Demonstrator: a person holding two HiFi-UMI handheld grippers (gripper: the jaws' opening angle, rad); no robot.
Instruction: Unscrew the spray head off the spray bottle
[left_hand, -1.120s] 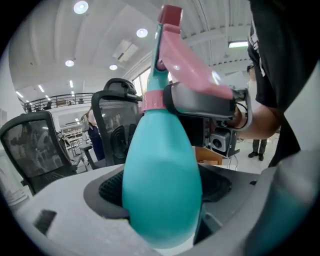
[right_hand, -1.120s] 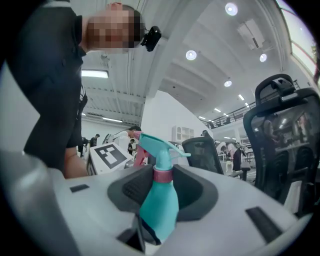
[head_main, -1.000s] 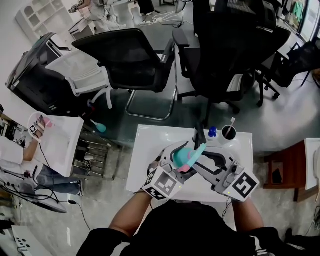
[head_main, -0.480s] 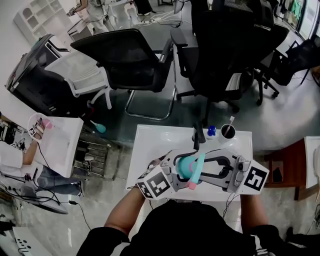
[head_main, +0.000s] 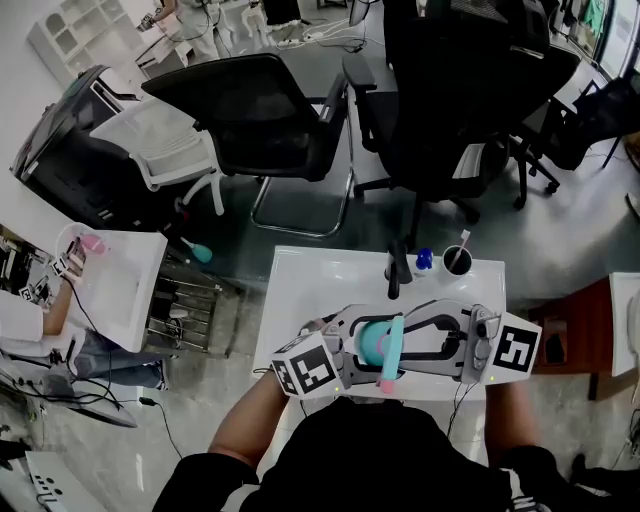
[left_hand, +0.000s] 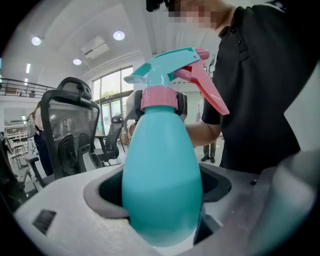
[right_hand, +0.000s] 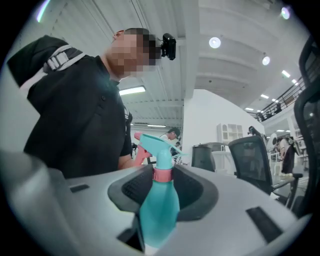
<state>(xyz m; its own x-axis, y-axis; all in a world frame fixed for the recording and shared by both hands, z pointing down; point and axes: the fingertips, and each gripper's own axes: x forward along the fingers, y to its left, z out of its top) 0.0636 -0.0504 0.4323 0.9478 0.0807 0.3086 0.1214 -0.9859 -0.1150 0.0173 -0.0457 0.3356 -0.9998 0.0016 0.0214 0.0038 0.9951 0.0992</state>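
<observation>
Left gripper (left_hand: 161, 192) is clamped on the body of the teal spray bottle (left_hand: 162, 170). Right gripper (right_hand: 162, 177) grips the pink collar (right_hand: 162, 174) below the spray head (right_hand: 157, 145). The bottle is held upright over the near edge of the white table (head_main: 300, 290), with its trigger toward the person's torso (head_main: 380, 440). A black cup (head_main: 457, 264) and a blue-capped item (head_main: 424, 262) stand well apart at the far edge.

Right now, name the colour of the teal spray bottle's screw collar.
Pink screw collar; clearest in the left gripper view.

left gripper (head_main: 360, 342) + right gripper (head_main: 406, 336): both gripping spray bottle (head_main: 377, 338) | over white table (head_main: 300, 275)
</observation>
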